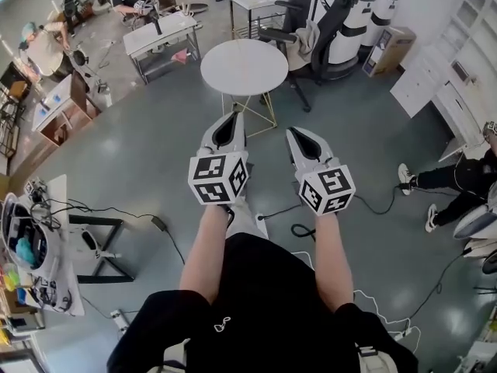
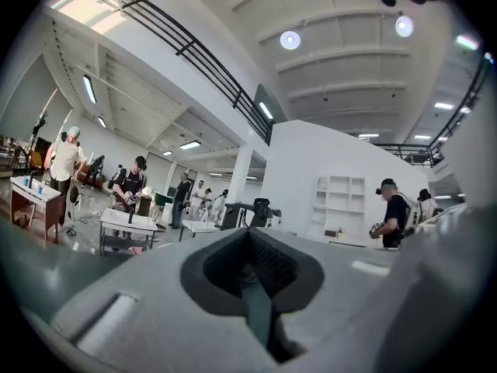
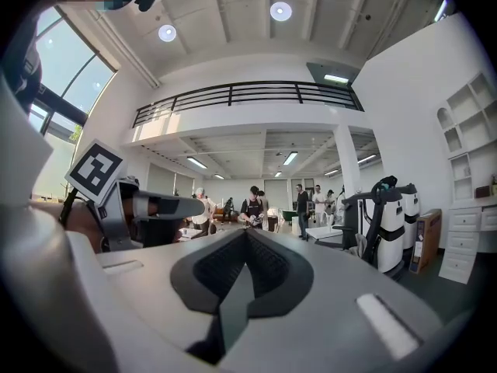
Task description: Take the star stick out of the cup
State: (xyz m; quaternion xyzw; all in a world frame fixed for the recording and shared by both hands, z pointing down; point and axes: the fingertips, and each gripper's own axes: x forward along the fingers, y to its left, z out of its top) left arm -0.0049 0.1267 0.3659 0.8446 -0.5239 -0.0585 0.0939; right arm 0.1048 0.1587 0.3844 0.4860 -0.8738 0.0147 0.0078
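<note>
Two grippers were held out side by side, near the round white surface (image 1: 245,67), and both pointed toward it. The left gripper (image 1: 233,120) had its fingers pressed tight together with nothing between them. The right gripper (image 1: 294,133) was the same: fingers shut and holding nothing. No cup and no star stick showed in any view, not on the round white surface and not on the floor beside it, so I could not tell where the star stick was. Going by the task alone, the star stick was likely thin, light and stiff, with a wider star on top, and maybe a bit smooth. The best place to take hold was likely the bare stem just above the rim of the cup, under the star. It would want a soft pinch so it did not snap or slip. The cup was likely light too and could tip or come up with the stick, so the other gripper might need to steady it.
</note>
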